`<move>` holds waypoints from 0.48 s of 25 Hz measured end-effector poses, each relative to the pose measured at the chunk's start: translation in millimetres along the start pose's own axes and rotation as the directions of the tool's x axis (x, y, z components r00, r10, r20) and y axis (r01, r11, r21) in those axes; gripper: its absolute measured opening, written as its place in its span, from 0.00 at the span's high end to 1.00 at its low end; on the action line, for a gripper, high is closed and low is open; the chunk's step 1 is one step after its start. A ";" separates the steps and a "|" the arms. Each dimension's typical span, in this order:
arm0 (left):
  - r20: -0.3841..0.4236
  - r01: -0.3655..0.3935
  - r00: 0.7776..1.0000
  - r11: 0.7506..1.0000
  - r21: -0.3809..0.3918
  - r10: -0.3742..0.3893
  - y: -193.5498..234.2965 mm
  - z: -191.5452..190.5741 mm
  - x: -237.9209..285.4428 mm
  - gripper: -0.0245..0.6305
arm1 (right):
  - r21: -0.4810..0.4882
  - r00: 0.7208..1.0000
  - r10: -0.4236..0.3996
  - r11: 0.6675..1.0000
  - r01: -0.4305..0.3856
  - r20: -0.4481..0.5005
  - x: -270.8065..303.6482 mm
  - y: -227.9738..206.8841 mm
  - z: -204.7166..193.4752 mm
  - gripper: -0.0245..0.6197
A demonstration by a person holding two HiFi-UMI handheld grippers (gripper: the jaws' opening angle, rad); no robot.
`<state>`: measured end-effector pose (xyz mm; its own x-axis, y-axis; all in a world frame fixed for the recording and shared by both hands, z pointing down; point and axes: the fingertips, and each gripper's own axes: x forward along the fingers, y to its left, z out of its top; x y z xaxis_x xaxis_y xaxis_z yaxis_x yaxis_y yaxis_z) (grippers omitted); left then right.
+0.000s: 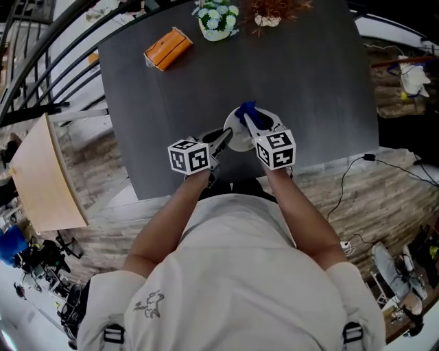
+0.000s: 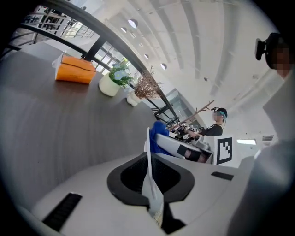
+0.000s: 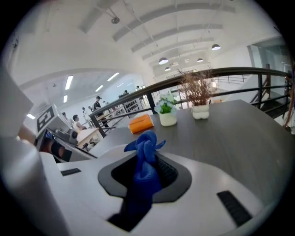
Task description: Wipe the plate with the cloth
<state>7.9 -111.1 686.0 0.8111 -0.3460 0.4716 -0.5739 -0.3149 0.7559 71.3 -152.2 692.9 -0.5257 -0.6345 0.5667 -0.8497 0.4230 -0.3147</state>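
Firmly pinched by its rim: white plate (image 1: 240, 139), edge-on in the left gripper view, caught between the pads of the left tool (image 1: 224, 138), jaws drawn narrow on it. Held over the near edge of the table (image 1: 309, 89), just ahead of the person's chest. Touching the plate's far side in the head view: blue cloth (image 1: 245, 110), bunched, gripped in the closed jaws of the right tool (image 1: 250, 122), one tuft poking up past the pads. Both tools close together, angled toward each other. Farther off, near the table's far edge: orange pack (image 1: 167, 48) to the left, then flower pot (image 1: 218, 19) and twig pot (image 1: 271, 14) side by side. Beyond the table's left side: dark railing (image 1: 41, 75).
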 end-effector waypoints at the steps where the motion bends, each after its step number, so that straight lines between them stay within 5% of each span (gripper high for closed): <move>1: 0.018 0.009 1.000 1.000 -0.004 -0.008 -7.2 5.0 -3.4 0.93 | -0.018 0.999 0.032 0.999 -0.032 0.026 -4.9 11.7 11.9 0.85; 7: 0.216 0.022 0.976 0.998 -0.064 -0.008 -40.1 53.4 -40.0 0.93 | -0.112 0.965 0.247 0.965 -0.237 0.083 -34.9 79.3 52.8 0.85; 12: 0.398 0.015 0.917 0.997 -0.071 0.015 -50.6 106.0 -79.9 0.92 | -0.186 0.953 0.304 0.935 -0.301 -0.014 -45.1 94.4 48.4 0.85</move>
<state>-39.8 -161.3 562.0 0.6903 -0.6741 0.2628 -0.5523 -0.2564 0.7932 12.9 -115.0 600.7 -0.7583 -0.4667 0.4552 -0.6291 0.7070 -0.3231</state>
